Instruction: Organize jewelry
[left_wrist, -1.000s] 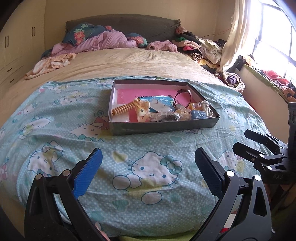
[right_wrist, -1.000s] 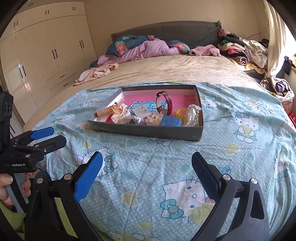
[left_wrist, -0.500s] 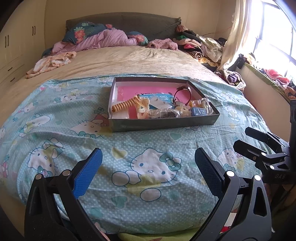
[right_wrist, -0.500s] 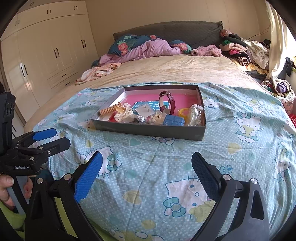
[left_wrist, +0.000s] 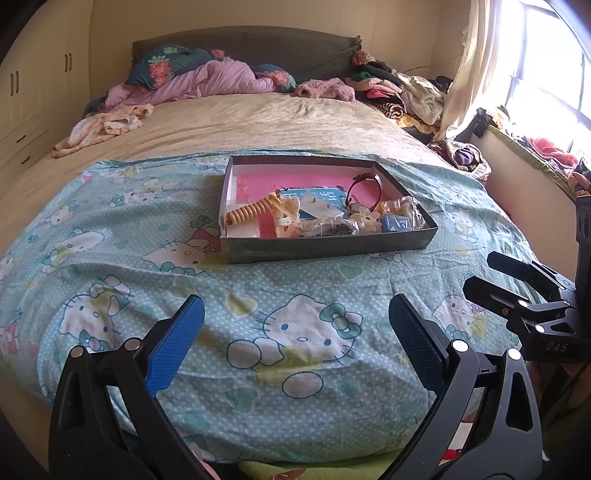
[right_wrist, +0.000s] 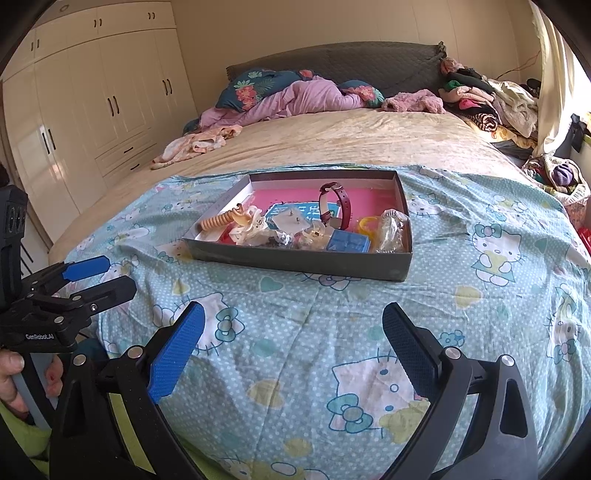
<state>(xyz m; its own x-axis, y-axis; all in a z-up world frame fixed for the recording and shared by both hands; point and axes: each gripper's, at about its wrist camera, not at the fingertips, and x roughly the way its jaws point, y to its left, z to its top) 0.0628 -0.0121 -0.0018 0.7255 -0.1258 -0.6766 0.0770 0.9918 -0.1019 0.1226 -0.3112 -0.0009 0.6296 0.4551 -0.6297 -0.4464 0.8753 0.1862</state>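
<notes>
A shallow grey box (left_wrist: 325, 249) (right_wrist: 295, 264) with a pink floor lies on the blue cartoon-cat blanket. In it are an orange coil hair tie (left_wrist: 247, 214) (right_wrist: 218, 220), a maroon strap watch (left_wrist: 364, 188) (right_wrist: 338, 203), a small blue box (left_wrist: 395, 222) (right_wrist: 349, 242), clear bags with small pieces (left_wrist: 328, 227) (right_wrist: 393, 229) and a yellow ring (right_wrist: 365, 222). My left gripper (left_wrist: 295, 314) is open and empty, well short of the box; it also shows in the right wrist view (right_wrist: 99, 277). My right gripper (right_wrist: 293, 314) is open and empty too, seen also at the left wrist view's right edge (left_wrist: 498, 273).
The blanket (left_wrist: 147, 229) covers the near half of a bed; a beige sheet (left_wrist: 240, 122) covers the far half. Pillows and a purple quilt (left_wrist: 207, 79) lie at the headboard. Clothes (left_wrist: 402, 92) pile at the far right. White wardrobes (right_wrist: 92, 103) stand at left.
Both grippers have risen and moved slightly back; the box sits a little higher and farther in both views. Both stay open and nothing in the box has moved.
</notes>
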